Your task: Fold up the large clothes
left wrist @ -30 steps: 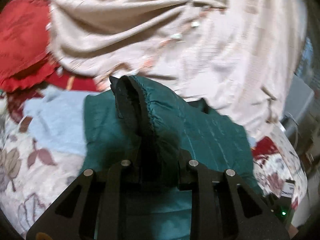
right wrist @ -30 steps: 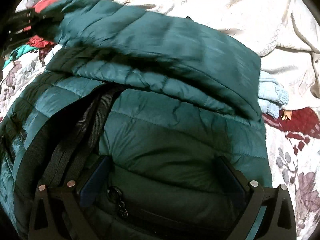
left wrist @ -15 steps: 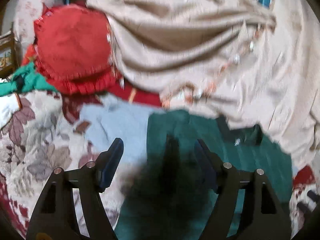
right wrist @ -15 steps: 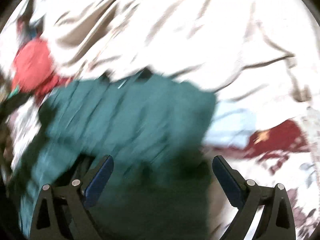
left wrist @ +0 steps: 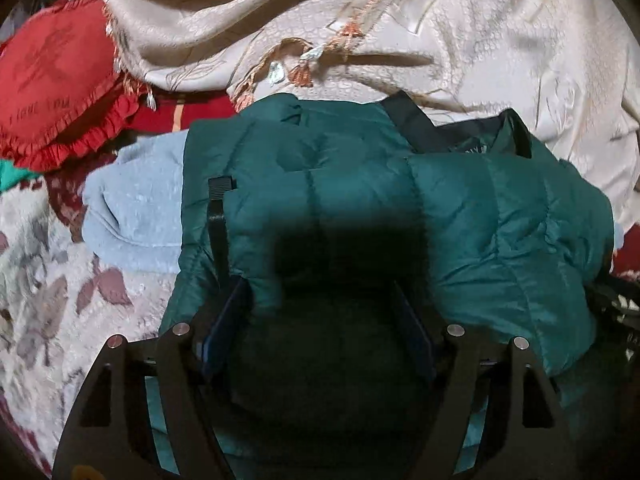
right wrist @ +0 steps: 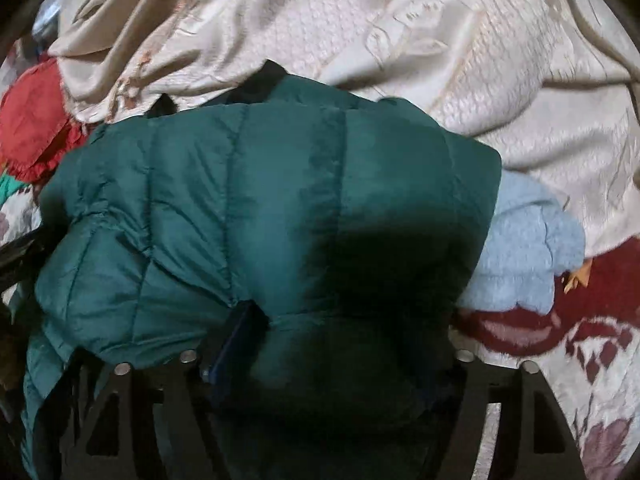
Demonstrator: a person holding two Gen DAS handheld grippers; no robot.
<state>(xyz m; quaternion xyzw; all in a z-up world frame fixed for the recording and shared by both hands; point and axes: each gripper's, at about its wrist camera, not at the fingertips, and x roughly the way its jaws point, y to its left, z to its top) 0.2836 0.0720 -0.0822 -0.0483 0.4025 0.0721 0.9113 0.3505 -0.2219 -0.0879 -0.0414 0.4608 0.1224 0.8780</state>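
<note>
Now the green puffer jacket (left wrist: 500, 216) lies bundled below the beige bedspread (left wrist: 480, 40), its sleeve just dropped; the left gripper (left wrist: 316, 332) is spread, the right gripper (right wrist: 340, 344) closing around padding for another fold.

A bed covered by a cream spread with a maroon leaf and flower pattern (left wrist: 52, 292) carries everything. On it lie a folded teal quilted puffer jacket (left wrist: 360, 184), a pale blue fleece garment (left wrist: 136, 212) partly under it, a red ruffled cushion (left wrist: 56, 80), and a crumpled beige fringed cloth (left wrist: 480, 40).
</note>
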